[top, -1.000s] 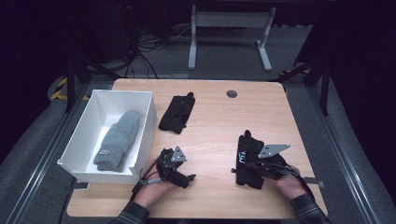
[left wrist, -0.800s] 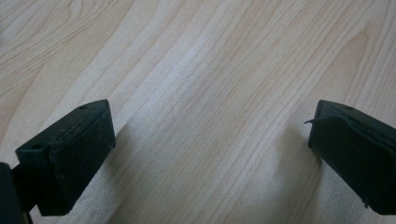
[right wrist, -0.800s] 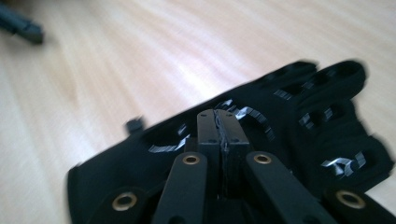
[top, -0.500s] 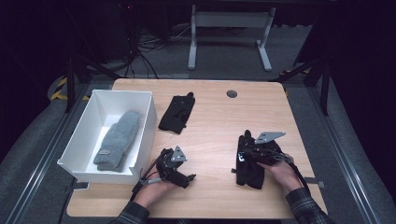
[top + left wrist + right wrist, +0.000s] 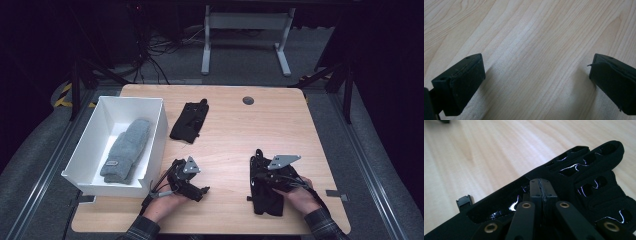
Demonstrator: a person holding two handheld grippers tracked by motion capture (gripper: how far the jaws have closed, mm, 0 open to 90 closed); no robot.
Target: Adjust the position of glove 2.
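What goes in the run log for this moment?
right gripper: shut on near black glove | left gripper: open over bare table | grey gloves in white bin

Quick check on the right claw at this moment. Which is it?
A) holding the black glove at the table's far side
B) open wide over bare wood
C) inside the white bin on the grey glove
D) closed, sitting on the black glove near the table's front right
D: in the right gripper view the right claw has its jaws pressed together over the black glove; whether fabric is pinched can't be told. The high view shows it on that glove.
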